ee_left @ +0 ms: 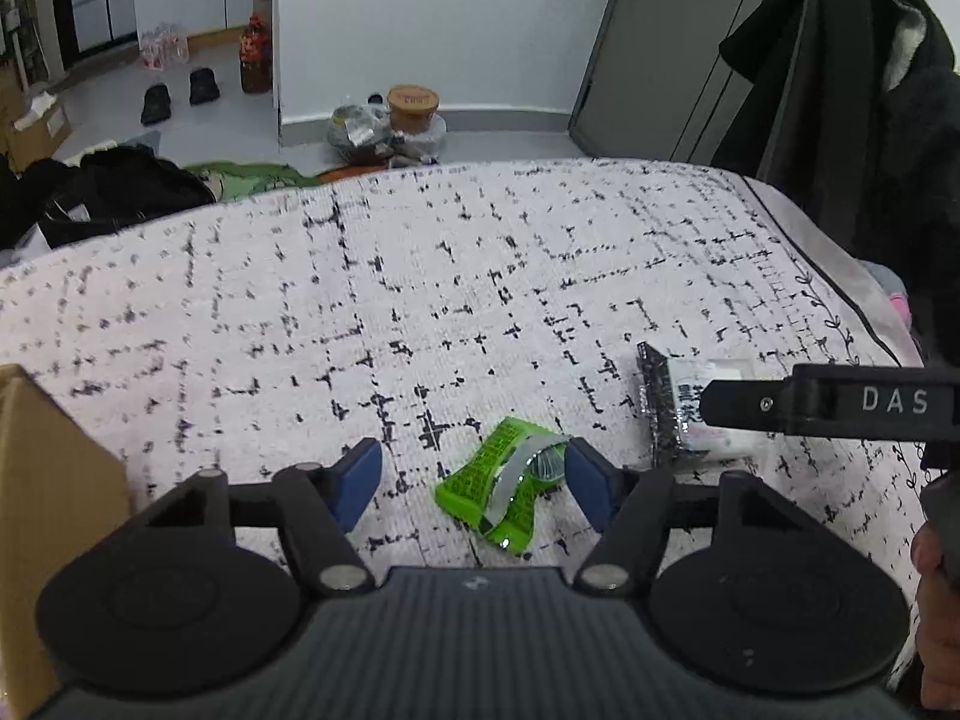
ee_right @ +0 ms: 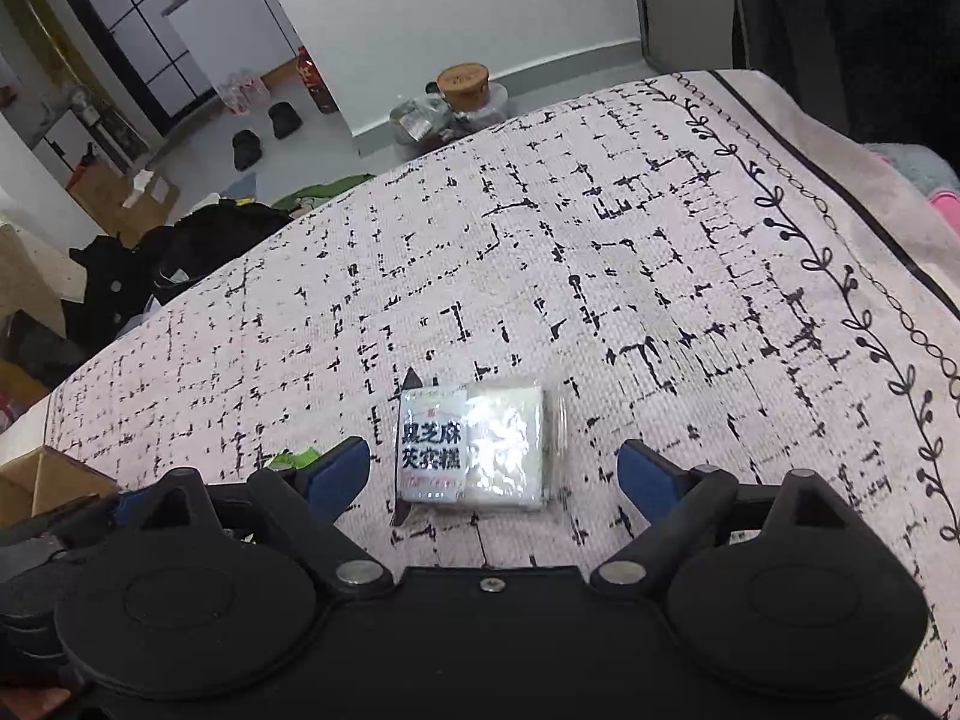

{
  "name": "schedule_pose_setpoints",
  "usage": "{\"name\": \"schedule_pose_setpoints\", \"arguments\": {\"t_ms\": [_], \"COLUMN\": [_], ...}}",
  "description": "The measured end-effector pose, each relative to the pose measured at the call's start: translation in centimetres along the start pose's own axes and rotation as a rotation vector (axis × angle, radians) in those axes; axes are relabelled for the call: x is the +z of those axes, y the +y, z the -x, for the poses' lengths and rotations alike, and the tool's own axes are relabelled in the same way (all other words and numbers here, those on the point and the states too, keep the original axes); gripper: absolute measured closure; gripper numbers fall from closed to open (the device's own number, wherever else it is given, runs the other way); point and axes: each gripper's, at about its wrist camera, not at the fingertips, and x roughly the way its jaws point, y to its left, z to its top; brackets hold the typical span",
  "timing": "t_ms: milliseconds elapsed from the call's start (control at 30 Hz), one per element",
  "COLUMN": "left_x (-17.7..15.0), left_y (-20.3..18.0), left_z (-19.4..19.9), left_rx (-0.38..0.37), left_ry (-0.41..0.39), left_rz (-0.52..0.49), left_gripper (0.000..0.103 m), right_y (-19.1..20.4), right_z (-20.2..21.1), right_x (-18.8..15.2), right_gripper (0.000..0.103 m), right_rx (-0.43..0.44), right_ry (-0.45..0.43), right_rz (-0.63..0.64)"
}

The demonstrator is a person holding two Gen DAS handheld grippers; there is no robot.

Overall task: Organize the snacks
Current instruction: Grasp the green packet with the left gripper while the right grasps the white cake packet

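Snacks are lying on a patterned cloth (ee_left: pixel 480 276) as both grippers are lining up for a double pick, with nothing grasped so far. At far left, a cardboard box (ee_left: pixel 42 480) is sitting near the cloth's edge, likely the place the snacks are bound for. Next along, the left gripper (ee_left: pixel 473 483) is bracketing a green packet (ee_left: pixel 501 489): its jaws are standing apart, the packet lying between them, nearer the right pad, which may be touching the wrapper's end; the left pad is clear, so nothing is clamped. Further right, a white packet (ee_right: pixel 474 444) with dark printed characters is lying flat, just beyond the right gripper (ee_right: pixel 495 477), whose jaws are gaping wider than the packet, neither pad pressing it.

Judging by this, the step in hand is the approach. The next move is calling for each gripper to settle lower, centre on its packet and close across the narrow width. The two tools are working close together, so the inner fingers are needing care. Open cloth is stretching far and right, up to the leafy border (ee_right: pixel 840 276); the box is hemming the left.
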Motion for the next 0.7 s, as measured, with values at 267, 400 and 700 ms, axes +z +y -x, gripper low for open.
{"name": "schedule_pose_setpoints", "arguments": {"t_ms": [267,400,700], "left_x": [0.4,0.4,0.4], "left_y": [-0.7,-1.1,0.2], "left_z": [-2.7,-3.2,-1.6], "left_rx": [-0.034,-0.007,-0.024], "left_ry": [0.039,0.040,0.063], "left_rz": [-0.033,-0.103,-0.095], "left_gripper": [0.045,0.063,0.072], "right_y": [0.6,1.6,1.2], "right_z": [-2.4,-3.6,-1.6], "right_x": [0.7,0.6,-0.4], "right_gripper": [0.013,0.019,0.048], "right_rx": [-0.017,-0.074,-0.075], "right_ry": [0.037,0.066,0.073], "right_rz": [0.016,0.075,0.051]}}
